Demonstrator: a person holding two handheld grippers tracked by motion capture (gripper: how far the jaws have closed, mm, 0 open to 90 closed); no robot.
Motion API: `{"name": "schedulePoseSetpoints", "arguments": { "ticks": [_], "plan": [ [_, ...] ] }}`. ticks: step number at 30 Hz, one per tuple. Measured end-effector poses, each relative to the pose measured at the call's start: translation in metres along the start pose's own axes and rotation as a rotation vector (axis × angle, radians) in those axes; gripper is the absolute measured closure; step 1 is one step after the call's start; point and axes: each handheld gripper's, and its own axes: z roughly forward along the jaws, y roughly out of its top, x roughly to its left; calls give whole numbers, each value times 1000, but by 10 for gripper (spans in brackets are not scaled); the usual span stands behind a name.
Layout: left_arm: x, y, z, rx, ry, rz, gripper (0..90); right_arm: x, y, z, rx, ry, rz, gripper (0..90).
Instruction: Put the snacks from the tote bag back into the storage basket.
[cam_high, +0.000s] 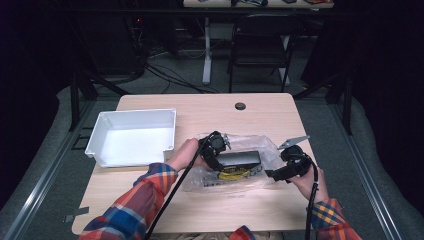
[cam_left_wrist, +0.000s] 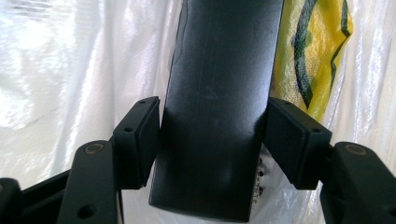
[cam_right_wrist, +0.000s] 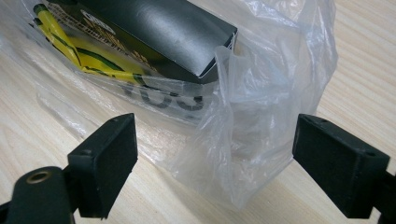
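Note:
A long black box (cam_high: 240, 159) lies inside a clear plastic bag (cam_high: 267, 150) in the middle of the table, with a yellow packet (cam_high: 234, 174) striped in green under it. My left gripper (cam_high: 216, 150) reaches into the bag from the left. In the left gripper view my left gripper (cam_left_wrist: 215, 128) has both pads pressed on the sides of the black box (cam_left_wrist: 219, 93), and the yellow packet (cam_left_wrist: 313, 56) lies beside it. My right gripper (cam_high: 274, 175) stands open at the bag's right end. There my right gripper (cam_right_wrist: 215, 158) straddles crumpled plastic bag (cam_right_wrist: 261, 116) without pinching it; the black box (cam_right_wrist: 154, 32) lies beyond.
A white plastic tray (cam_high: 100, 135) stands at the table's left, next to the left forearm. A round cable hole (cam_high: 240, 106) sits near the far edge of the wooden table (cam_high: 200, 210). A dark chair (cam_high: 260, 40) and floor cables lie beyond the table.

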Motion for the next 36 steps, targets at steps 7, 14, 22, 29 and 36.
{"name": "schedulePoseSetpoints", "arguments": {
  "ticks": [7,14,22,29,36],
  "plan": [
    [-2,4,9,39,14,24,371,-1,-1,0,2,-3,8,133],
    [-4,6,11,45,29,44,406,-2,-1,1,3,0,9,133],
    [-3,5,5,35,42,57,432,-4,-2,0,1,-10,14,133],
    [-2,2,-6,19,48,62,432,-5,-3,0,1,-8,20,133],
    [-2,1,-21,-7,39,62,433,-6,-3,0,1,-15,23,135]
  ]
}}
